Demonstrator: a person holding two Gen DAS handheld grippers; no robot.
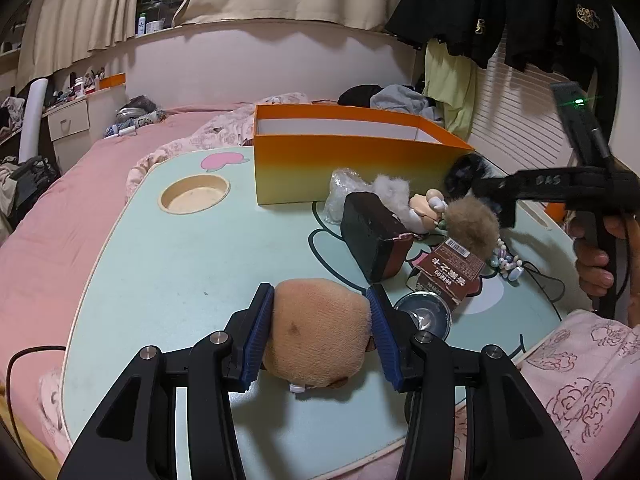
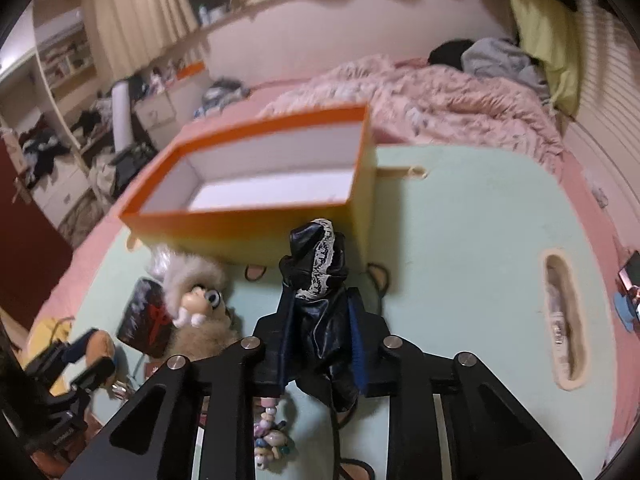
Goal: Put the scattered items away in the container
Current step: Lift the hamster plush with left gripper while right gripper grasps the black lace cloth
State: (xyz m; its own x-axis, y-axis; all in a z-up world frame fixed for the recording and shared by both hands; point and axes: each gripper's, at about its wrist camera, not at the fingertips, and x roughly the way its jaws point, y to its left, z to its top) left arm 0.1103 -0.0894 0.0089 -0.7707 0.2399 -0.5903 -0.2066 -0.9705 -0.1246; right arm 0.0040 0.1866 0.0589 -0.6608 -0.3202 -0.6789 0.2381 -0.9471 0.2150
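My left gripper is shut on a tan plush toy just above the mint green lap table. My right gripper is shut on a black lace-trimmed cloth item, held above the table in front of the open orange box. The box also shows in the left wrist view, with the right gripper beside its right end. A fluffy doll, a dark wrapped box, a brown carton, a bead string and a metal cup lie scattered.
The table lies on a pink bed with a rumpled pink blanket. A round cup recess is in the table's far left corner and a handle slot at its right. Clothes are piled behind the box.
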